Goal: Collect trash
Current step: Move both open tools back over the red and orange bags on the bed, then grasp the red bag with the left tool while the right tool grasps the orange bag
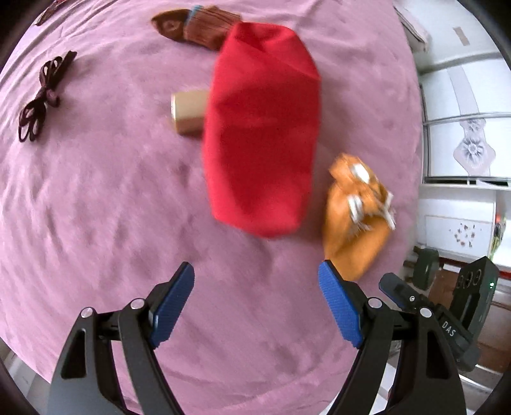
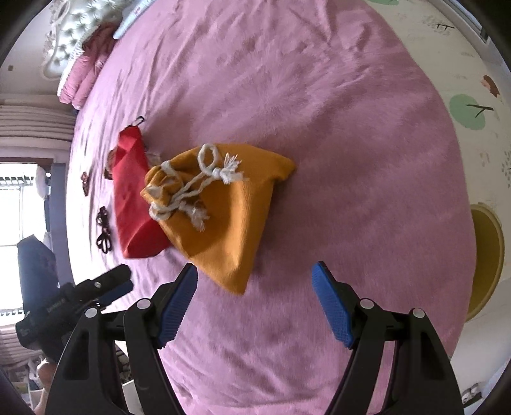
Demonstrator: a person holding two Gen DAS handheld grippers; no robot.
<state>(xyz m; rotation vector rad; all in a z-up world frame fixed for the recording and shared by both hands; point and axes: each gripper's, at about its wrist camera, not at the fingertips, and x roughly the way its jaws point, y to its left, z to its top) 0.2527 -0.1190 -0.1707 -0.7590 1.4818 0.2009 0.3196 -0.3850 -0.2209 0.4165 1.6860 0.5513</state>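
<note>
A red cloth bag (image 1: 262,131) lies on the pink bedspread (image 1: 111,198), ahead of my open, empty left gripper (image 1: 255,274). An orange drawstring bag (image 1: 354,220) with white cord lies to its right, just beyond the left gripper's right finger. In the right wrist view the orange bag (image 2: 223,207) lies just ahead of my open, empty right gripper (image 2: 255,274), with the red bag (image 2: 134,198) behind it to the left. A small gold box (image 1: 188,111) is partly hidden behind the red bag. The right gripper (image 1: 424,297) shows at the lower right of the left wrist view.
A brown pouch (image 1: 194,28) lies at the far side of the bed and a dark ribbon bow (image 1: 41,95) at the left. The bed's edge runs along the right, with white cabinets (image 1: 463,143) beyond. Pink pillows (image 2: 86,73) and a headboard lie far left in the right wrist view.
</note>
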